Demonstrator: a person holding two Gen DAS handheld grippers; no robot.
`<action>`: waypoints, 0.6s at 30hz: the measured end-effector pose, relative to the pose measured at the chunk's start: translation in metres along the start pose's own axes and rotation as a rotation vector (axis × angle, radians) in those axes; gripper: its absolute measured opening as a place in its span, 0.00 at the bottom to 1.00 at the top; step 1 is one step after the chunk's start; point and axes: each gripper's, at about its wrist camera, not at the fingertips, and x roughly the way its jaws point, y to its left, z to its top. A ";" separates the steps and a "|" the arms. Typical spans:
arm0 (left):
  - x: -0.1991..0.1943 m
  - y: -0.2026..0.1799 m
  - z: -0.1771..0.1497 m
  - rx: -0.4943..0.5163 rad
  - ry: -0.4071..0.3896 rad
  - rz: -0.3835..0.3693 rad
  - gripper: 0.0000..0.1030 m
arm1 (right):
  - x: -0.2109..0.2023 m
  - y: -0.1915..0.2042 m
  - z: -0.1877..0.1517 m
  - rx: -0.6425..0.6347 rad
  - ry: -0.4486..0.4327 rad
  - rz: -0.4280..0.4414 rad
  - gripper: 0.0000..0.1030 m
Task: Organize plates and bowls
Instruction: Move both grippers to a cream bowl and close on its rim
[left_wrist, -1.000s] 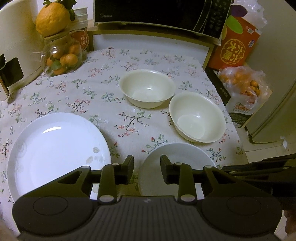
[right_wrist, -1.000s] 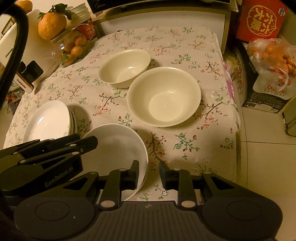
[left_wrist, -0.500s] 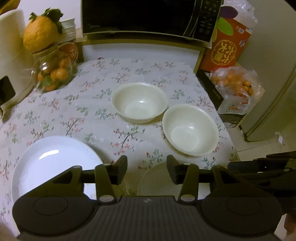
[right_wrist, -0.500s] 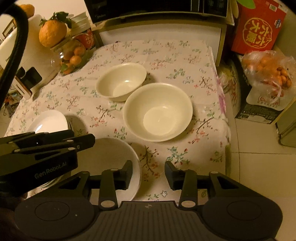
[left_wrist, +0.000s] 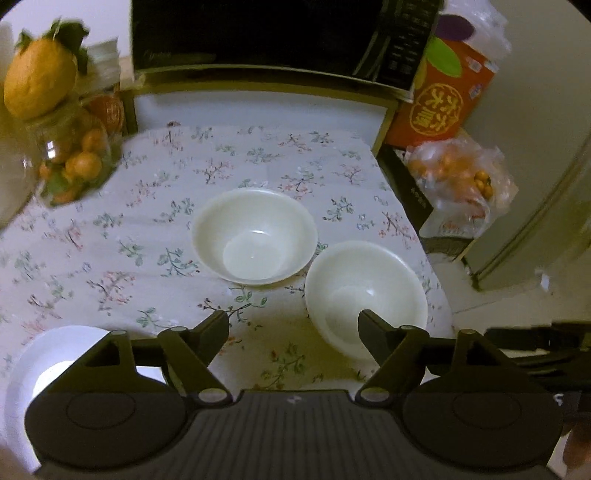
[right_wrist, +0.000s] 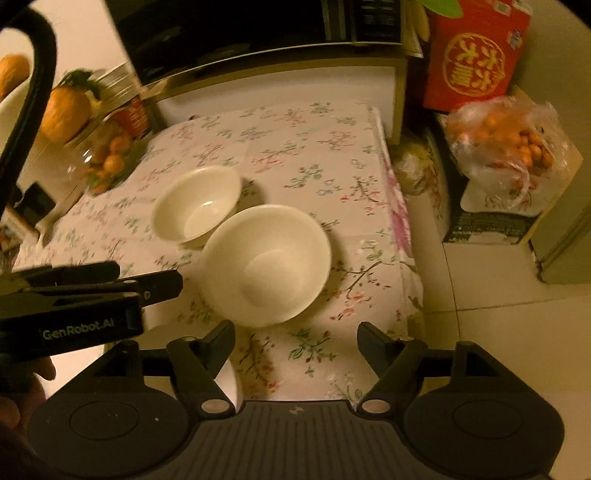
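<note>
While both the left gripper (left_wrist: 293, 330) and right gripper (right_wrist: 295, 341) are opening on nothing, take the glossy, breakable near bowl (right_wrist: 266, 264) by its rim.

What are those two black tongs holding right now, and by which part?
Nothing. The left tongs and the right tongs are both opening, with only flowered tablecloth between their tips; the two bowls sit untouched.

home kitchen, microwave (left_wrist: 273, 33), floral tablecloth (left_wrist: 147, 229)
</note>
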 end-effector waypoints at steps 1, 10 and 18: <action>0.004 0.002 0.001 -0.019 0.009 -0.013 0.72 | 0.001 -0.003 0.001 0.022 0.001 0.002 0.73; 0.031 0.009 0.010 -0.044 0.047 -0.008 0.70 | 0.009 -0.030 0.014 0.193 0.005 0.007 0.78; 0.040 0.000 0.008 0.001 0.051 -0.018 0.63 | 0.025 -0.039 0.024 0.241 0.014 -0.024 0.78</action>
